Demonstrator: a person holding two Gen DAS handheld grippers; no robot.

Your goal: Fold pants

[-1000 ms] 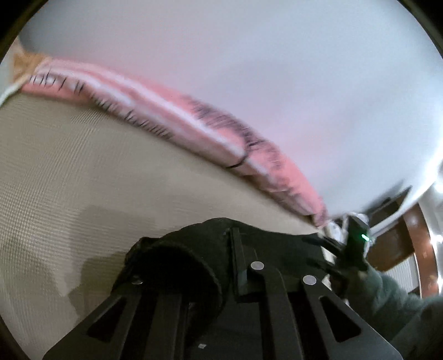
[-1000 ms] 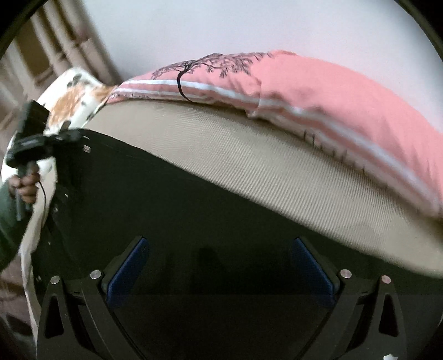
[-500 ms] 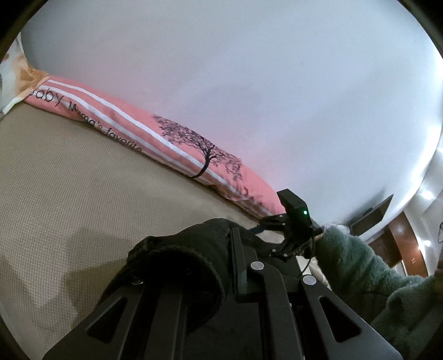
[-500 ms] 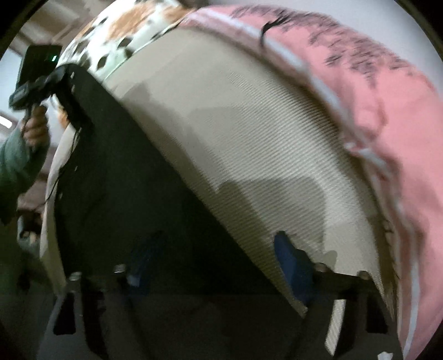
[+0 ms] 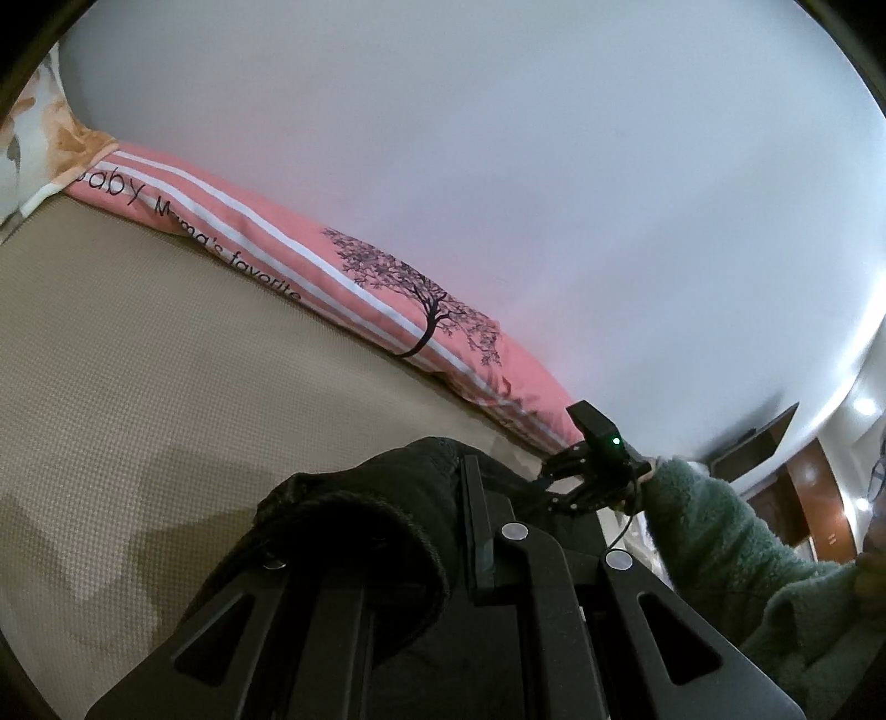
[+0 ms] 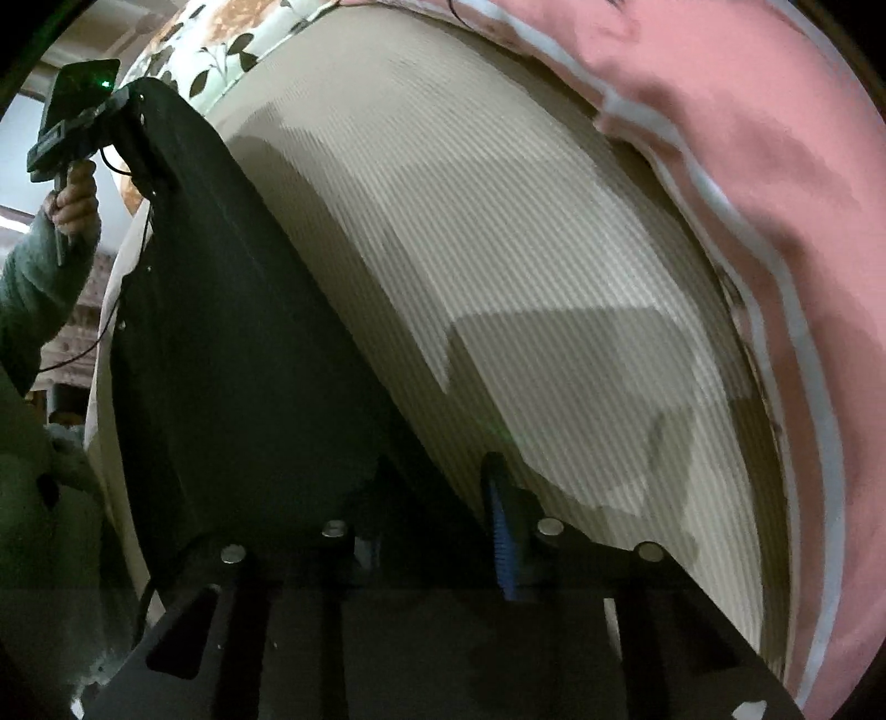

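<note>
Pants stretched between left hand-held gripper and right hand-held gripper.

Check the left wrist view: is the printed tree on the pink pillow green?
No. The tree printed on the pink pillow is black, trunk and leaves alike, crossing the white stripes.

1 pair black pants, left half of right wrist frame; bunched dark cloth at bottom centre of left wrist frame, same garment.
2 grippers: left gripper bottom of left wrist frame, right gripper bottom of right wrist frame.
1 pink pillow, diagonal band across middle of left wrist frame; 1 tree print; 2 white stripes.
1 beige mattress cover.
1 floral cloth, top left.
1 bare hand, left edge.
</note>
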